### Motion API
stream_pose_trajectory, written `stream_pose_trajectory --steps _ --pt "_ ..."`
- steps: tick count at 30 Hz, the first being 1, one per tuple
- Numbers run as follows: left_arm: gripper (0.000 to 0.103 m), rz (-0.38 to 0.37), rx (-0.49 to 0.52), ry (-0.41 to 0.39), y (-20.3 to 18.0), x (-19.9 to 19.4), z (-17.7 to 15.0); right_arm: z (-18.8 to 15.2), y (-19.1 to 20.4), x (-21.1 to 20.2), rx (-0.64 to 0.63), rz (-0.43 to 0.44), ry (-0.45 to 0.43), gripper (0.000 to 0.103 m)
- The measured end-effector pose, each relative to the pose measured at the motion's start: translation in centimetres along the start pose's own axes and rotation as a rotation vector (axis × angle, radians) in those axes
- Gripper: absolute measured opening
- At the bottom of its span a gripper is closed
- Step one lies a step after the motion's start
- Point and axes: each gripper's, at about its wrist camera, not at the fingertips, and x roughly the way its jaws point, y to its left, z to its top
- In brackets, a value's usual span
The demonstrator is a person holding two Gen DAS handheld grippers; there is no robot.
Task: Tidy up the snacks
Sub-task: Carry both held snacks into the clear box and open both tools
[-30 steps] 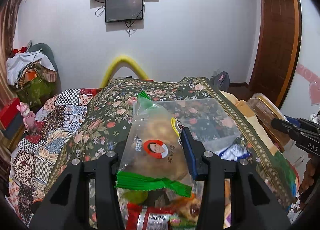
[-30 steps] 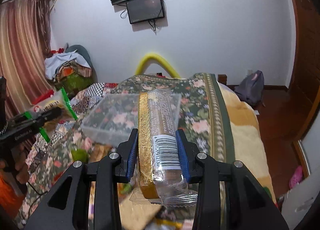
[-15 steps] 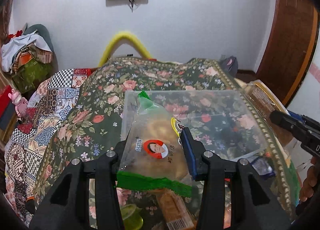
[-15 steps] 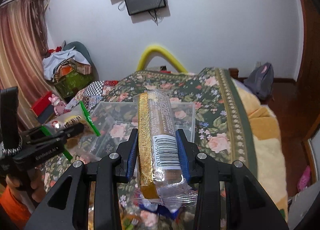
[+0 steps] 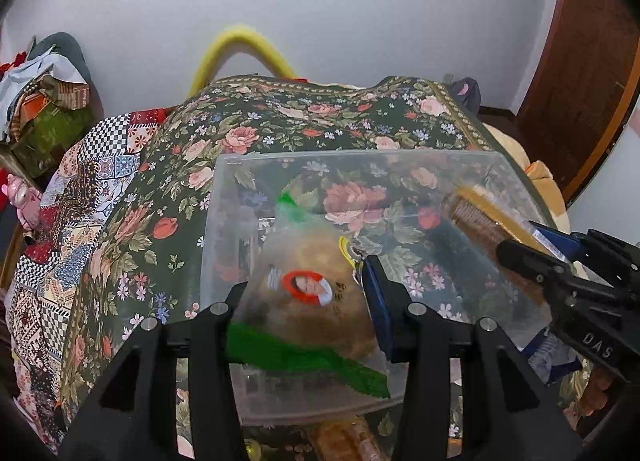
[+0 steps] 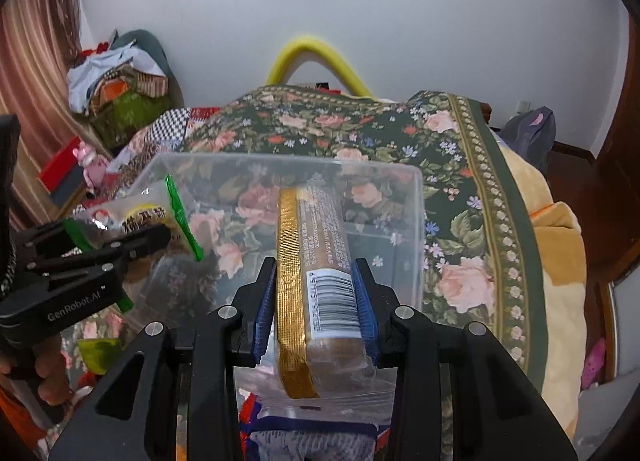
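Note:
A clear plastic bin [image 5: 224,229] [image 6: 416,221] sits on the floral bedspread. My left gripper [image 5: 304,293] is shut on a clear snack bag with green edges and a red face logo [image 5: 308,289], held over the bin's near left part; the bag also shows in the right wrist view [image 6: 140,217]. My right gripper [image 6: 314,297] is shut on a gold-edged pack of biscuits with a barcode [image 6: 316,261], held over the bin's near side. The right gripper [image 5: 532,257] and its pack [image 5: 480,213] show at the right of the left wrist view.
More snack packets lie on the bed below the grippers, among them a green one [image 6: 96,349] and a blue-white one [image 6: 312,441]. A patchwork quilt [image 5: 60,221] lies left. The bed's right edge [image 6: 560,261] drops to the floor. Clothes pile [image 6: 116,77] at far left.
Both grippers have moved forward and down over the bin, each still holding its snack. The bin now fills the middle of both views.

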Motion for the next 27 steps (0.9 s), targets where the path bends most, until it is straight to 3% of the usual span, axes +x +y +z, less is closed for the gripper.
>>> stream_pose_trajectory --steps 7,16,20,27 --pt "0.050 0.008 0.027 0.000 -0.1 -0.7 0.1 0.3 0.4 -0.5 -0.008 -0.001 -0.003 0.034" --pt "0.055 -0.018 0.072 -0.120 0.0 -8.1 -1.1 0.3 1.0 -6.2 -0.031 0.014 -0.091 0.038" --pt "0.059 -0.019 0.089 -0.171 0.2 -11.9 -2.9 -1.0 1.2 -9.1 -0.036 0.006 -0.131 0.047" --pt "0.060 -0.022 0.094 -0.199 0.9 -16.2 -7.4 -4.6 1.2 -13.1 -0.032 -0.015 -0.165 0.053"
